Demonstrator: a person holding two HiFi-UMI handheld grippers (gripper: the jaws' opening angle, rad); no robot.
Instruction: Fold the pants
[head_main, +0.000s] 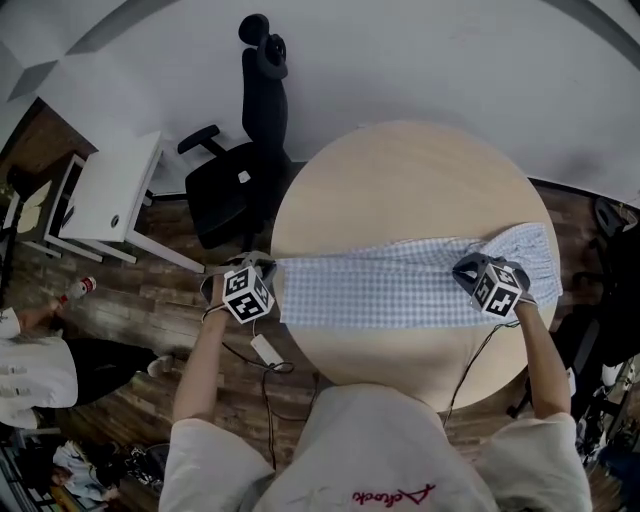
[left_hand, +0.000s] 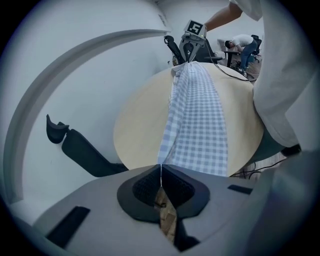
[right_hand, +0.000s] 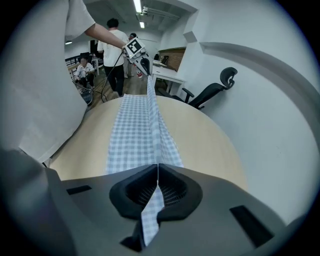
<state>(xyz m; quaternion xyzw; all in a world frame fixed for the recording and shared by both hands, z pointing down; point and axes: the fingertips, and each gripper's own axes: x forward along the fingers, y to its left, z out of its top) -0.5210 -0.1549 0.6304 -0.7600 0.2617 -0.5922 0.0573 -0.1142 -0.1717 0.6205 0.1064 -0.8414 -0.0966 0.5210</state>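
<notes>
The pants, judged light and limp, span the table, with the left gripper and right gripper each clamped on an end edge.

A black office chair stands just beside the round wooden surface. A white desk sits further left on the plank floor.

Two grippers — one pants, one table, one chair.

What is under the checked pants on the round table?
Only the round wooden table shows around the pants, stretched across it. The tabletop strip beneath the fabric is covered, so anything lying there cannot be seen.
</notes>
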